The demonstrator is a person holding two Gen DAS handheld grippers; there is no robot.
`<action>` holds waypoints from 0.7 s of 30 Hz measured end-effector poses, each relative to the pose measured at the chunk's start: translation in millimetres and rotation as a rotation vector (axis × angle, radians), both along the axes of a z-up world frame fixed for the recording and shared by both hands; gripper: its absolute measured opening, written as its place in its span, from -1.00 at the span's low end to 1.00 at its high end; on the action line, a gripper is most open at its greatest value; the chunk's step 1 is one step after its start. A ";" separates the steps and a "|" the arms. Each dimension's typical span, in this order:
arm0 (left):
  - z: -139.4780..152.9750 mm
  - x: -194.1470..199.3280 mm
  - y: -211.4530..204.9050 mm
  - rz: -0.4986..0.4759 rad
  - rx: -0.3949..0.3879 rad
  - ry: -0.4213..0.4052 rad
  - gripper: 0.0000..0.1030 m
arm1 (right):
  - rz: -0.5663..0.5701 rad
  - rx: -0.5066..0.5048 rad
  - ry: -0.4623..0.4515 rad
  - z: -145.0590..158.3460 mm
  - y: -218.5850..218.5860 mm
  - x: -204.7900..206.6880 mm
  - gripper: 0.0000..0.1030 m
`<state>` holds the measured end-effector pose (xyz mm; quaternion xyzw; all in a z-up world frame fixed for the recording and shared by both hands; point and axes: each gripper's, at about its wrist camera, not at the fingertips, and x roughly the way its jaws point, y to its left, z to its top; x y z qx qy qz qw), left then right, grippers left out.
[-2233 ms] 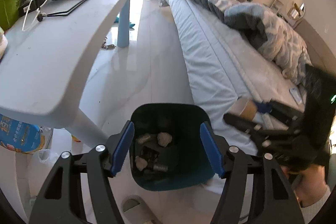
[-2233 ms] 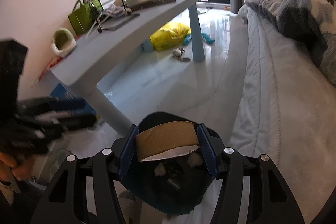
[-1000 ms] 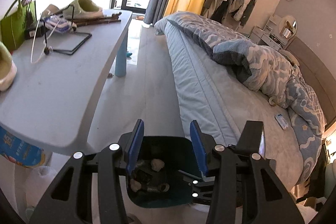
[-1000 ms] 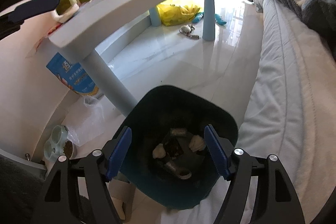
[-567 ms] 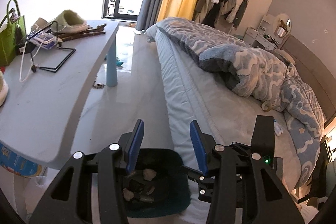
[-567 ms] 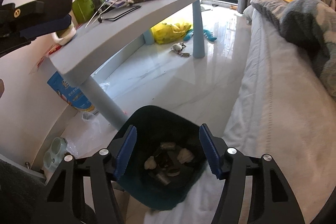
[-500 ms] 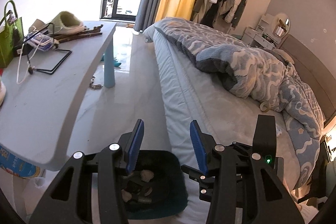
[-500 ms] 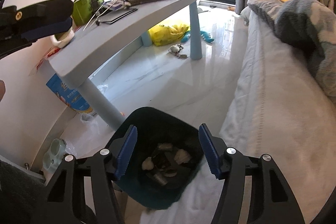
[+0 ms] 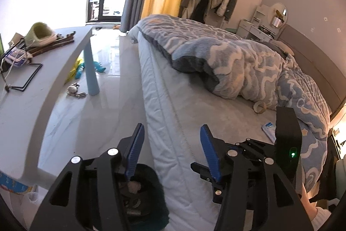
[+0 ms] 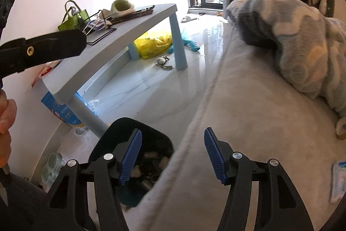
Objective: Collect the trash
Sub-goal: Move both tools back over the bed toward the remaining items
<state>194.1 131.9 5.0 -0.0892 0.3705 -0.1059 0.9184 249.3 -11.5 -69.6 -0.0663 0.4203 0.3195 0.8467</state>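
Dark teal plastic trash bin (image 10: 121, 129) upright on the pale floor, hard against the bed edge.
Pale crumpled scraps (image 10: 149, 155) and dark debris lie inside. On the bed, a tan tape roll (image 9: 260, 107) and a small white-and-blue packet (image 9: 268, 129) lie near the quilt.

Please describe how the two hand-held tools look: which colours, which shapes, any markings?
Both the left tool and the right tool have black angular frames with cut-out openings, silver round screws, and ribbed blue pads on the fingers. The right tool's black body carries a small green light. A white sleeve cuff shows.
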 end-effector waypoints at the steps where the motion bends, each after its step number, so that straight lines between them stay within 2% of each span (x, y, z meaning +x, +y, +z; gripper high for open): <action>1: -0.3 1.5 -4.4 -0.006 0.001 0.002 0.13 | -0.005 -0.001 -0.001 -0.2 -4.2 -0.1 0.19; 6: -1.0 8.8 -32.0 -0.036 0.024 -0.005 0.23 | -0.034 -0.010 0.000 -1.3 -29.4 3.5 0.19; 21: -4.9 31.5 -98.3 -0.106 0.010 -0.014 0.50 | -0.155 -0.019 -0.012 0.2 -110.3 11.8 0.19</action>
